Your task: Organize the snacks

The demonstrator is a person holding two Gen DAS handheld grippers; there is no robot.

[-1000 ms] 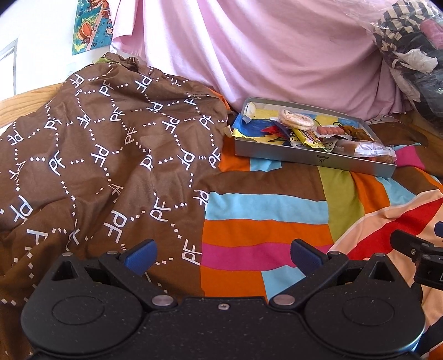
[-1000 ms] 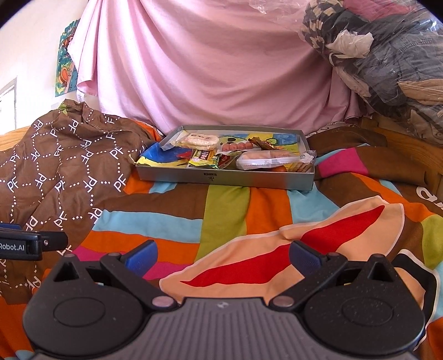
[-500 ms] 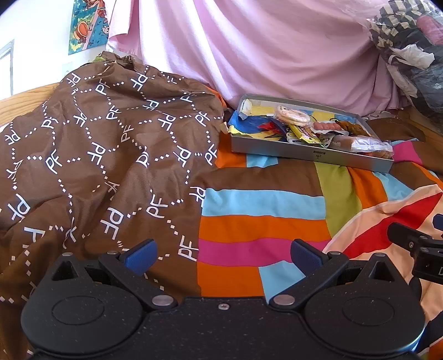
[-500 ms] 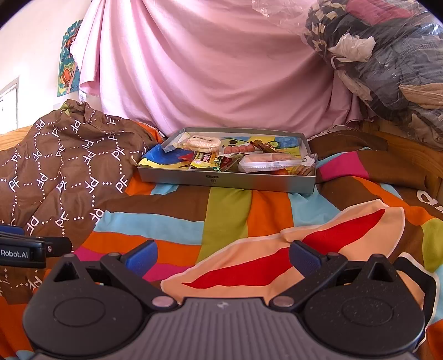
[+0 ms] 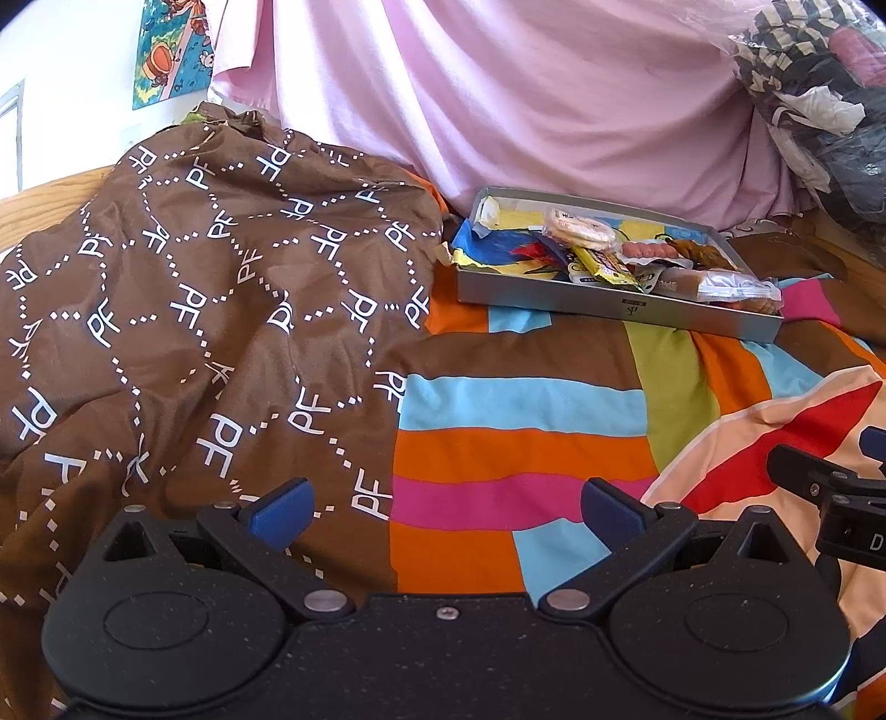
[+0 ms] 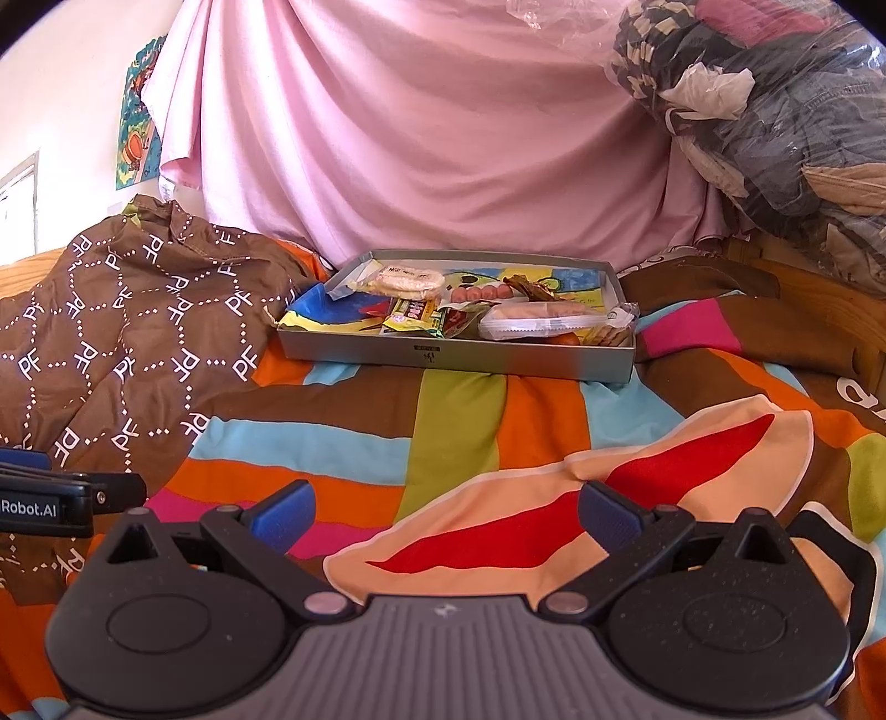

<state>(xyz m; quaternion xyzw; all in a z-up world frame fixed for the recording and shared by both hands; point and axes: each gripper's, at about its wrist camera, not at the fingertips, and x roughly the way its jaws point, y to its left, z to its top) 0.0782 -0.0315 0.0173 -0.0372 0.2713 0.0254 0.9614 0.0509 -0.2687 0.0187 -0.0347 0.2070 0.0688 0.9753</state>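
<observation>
A grey tray (image 6: 454,354) of wrapped snacks (image 6: 540,321) is seen on a striped bedspread (image 6: 459,426) at twelve o'clock, well beyond both grippers. The left gripper (image 5: 446,507) and right gripper (image 6: 446,509) are held spread wide, nothing pinched. Whether sorting is ahead or finished cannot be told, as the snacks lie jumbled inside the tray.

A: Backdrop noted: a pink sheet (image 6: 443,138) hangs in folds across the whole rear. Beside it a white wall (image 5: 72,72) with a cartoon poster (image 5: 171,50) pinned up.

B: Window? A pale frame edge (image 6: 19,205) shows at far left; can't tell more. Light is bright and even, daylight-like.

A: Surface: a bed covered by a striped multicolour blanket (image 6: 459,421), with a brown quilt printed "PF" (image 5: 194,310) heaped on the left.

B: Wooden bed frame (image 6: 803,288) at right, and above it clothes bundled in clear plastic (image 6: 775,111).
</observation>
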